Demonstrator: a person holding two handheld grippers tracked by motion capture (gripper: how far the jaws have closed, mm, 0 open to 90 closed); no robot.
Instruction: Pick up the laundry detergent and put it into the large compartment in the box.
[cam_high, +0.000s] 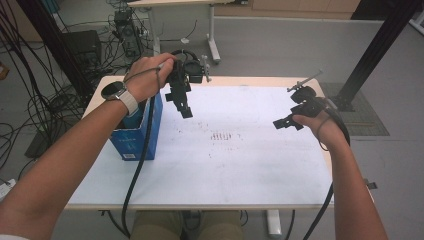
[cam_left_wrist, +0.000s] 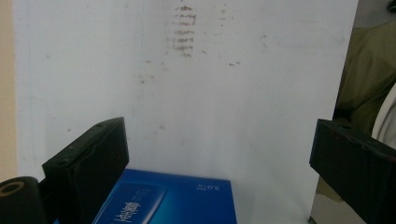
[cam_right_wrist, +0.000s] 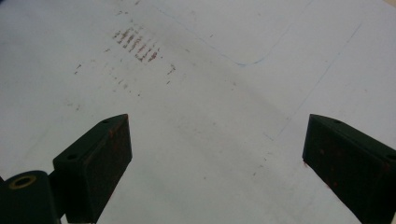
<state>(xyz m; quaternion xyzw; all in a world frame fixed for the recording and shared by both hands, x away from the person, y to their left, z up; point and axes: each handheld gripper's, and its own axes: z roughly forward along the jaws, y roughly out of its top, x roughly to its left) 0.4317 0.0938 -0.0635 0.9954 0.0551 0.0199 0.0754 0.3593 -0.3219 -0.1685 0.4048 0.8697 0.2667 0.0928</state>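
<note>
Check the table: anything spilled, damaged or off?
Only the white sheet: a patch of reddish-brown smudges near its middle, in short rows with stray specks around. The blue box stands upright at the left edge. Both grippers are open, holding nothing.

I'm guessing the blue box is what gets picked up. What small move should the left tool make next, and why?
Probably lower the left tool toward the box and back over its open top. Its jaws stand wide apart with nothing between them, held above the white sheet, and in the left gripper view the box lies just below them. The right tool is also open.
</note>
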